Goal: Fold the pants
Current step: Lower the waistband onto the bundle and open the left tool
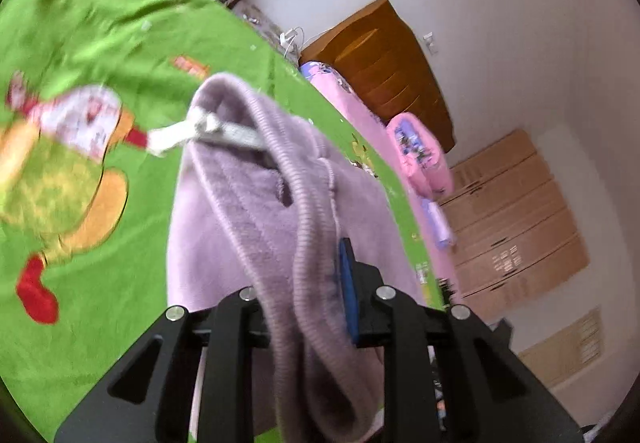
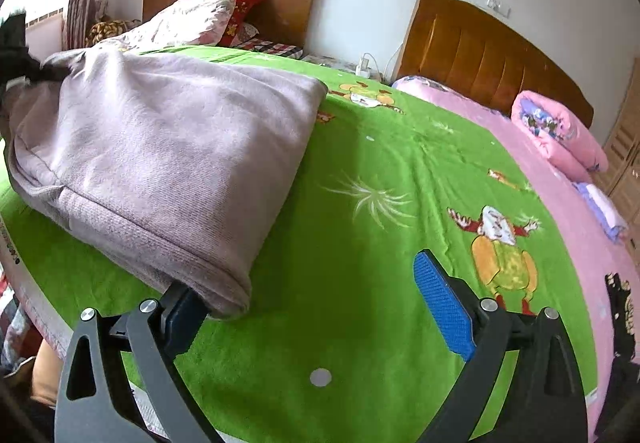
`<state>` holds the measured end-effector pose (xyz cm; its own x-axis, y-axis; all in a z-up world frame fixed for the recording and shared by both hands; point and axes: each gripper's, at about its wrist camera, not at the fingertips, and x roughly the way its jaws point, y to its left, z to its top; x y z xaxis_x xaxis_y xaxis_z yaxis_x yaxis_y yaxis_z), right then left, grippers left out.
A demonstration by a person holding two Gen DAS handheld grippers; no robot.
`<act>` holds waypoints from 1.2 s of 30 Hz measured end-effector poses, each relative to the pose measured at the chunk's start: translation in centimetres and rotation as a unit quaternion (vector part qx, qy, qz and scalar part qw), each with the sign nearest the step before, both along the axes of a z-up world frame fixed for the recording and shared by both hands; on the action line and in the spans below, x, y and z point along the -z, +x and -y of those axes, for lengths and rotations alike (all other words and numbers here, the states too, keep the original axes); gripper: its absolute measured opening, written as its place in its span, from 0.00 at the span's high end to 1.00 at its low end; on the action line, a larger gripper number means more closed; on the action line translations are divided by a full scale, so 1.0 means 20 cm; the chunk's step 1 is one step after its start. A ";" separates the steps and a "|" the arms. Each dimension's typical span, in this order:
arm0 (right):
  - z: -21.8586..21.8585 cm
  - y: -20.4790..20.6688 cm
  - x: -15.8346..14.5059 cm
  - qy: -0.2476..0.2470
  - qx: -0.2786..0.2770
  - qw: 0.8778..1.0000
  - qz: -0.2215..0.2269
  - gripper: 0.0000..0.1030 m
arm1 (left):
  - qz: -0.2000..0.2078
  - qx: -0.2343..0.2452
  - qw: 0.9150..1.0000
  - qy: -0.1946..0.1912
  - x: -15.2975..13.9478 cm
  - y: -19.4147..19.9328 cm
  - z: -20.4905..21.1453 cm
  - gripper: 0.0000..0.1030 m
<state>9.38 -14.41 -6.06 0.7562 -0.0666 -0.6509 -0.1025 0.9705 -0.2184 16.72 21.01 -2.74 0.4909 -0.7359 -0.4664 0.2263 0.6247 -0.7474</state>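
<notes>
The lilac fleece pants [image 1: 248, 211] hang from my left gripper [image 1: 320, 283], which is shut on their ribbed waistband [image 1: 304, 227] and lifts them above the green bed cover. A white drawstring [image 1: 180, 135] dangles from the waist. In the right wrist view the pants [image 2: 160, 155] lie folded over on the green cover, their cuff end [image 2: 224, 295] resting on my right gripper's left finger [image 2: 180, 319]. My right gripper [image 2: 316, 307] is open, its blue pad [image 2: 444, 311] bare. The left gripper shows dark at the pants' far end [image 2: 24, 67].
A green cartoon-print bed cover [image 2: 380, 203] spreads under everything. A pink quilt [image 2: 556, 135] and pink sheet lie at the right by a wooden headboard [image 2: 488, 51]. Pillows [image 2: 200, 19] are piled at the far bed. Cardboard boxes [image 1: 516, 219] stand by the wall.
</notes>
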 end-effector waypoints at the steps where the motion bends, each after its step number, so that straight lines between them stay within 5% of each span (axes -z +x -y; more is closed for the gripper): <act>1: -0.01 -0.02 -0.02 -0.009 0.000 1.000 0.013 0.12 | 0.021 0.002 1.000 0.018 -0.08 -0.02 0.04 0.80; 5: -0.02 -0.02 -0.01 -0.023 -0.007 1.000 0.013 0.11 | 0.049 -0.007 0.997 0.057 -0.21 -0.06 0.05 0.79; 8: 0.04 -0.01 0.02 0.012 -0.013 1.000 0.001 0.11 | -0.019 -0.030 0.996 0.085 0.05 -0.01 -0.03 0.61; 10: 0.04 -0.04 -0.01 0.008 -0.028 1.000 -0.003 0.11 | -0.012 -0.041 0.999 -0.008 0.10 -0.03 -0.12 0.54; 11: 0.05 -0.05 -0.03 0.005 -0.037 0.999 -0.004 0.11 | -0.007 -0.062 0.998 -0.011 0.09 -0.05 -0.17 0.49; 13: 0.07 -0.11 -0.09 0.019 -0.072 0.997 -0.009 0.11 | 0.007 -0.152 0.987 0.048 0.00 -0.14 -0.27 0.10; 15: 0.12 -0.18 -0.17 0.094 -0.119 0.988 -0.005 0.11 | 0.013 -0.222 0.968 0.113 -0.11 -0.23 -0.31 0.10; 19: 0.16 -0.15 -0.30 0.230 -0.178 0.957 0.001 0.11 | 0.132 -0.137 0.975 0.115 -0.45 -0.41 -0.06 0.08; 22: 0.04 -0.05 -0.30 0.255 -0.220 0.942 -0.013 0.11 | 0.161 -0.037 0.976 0.142 -0.49 -0.40 0.24 0.05; 28: -0.25 0.05 -0.20 0.227 -0.312 0.919 -0.078 0.10 | 0.111 0.031 0.962 0.248 -0.23 -0.27 0.58 0.06; 31: -0.30 0.01 -0.14 0.185 -0.322 0.924 -0.087 0.10 | 0.090 0.034 0.963 0.252 -0.13 -0.31 0.52 0.11; 36: -0.28 0.03 -0.14 0.188 -0.326 0.921 -0.102 0.09 | 0.080 0.044 0.969 0.228 -0.06 -0.37 0.43 0.12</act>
<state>9.92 -8.76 -3.27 0.4148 0.6177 -0.6681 -0.6921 0.6909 0.2090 9.36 12.37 -1.47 0.5292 -0.5137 -0.6753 0.3837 0.8548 -0.3496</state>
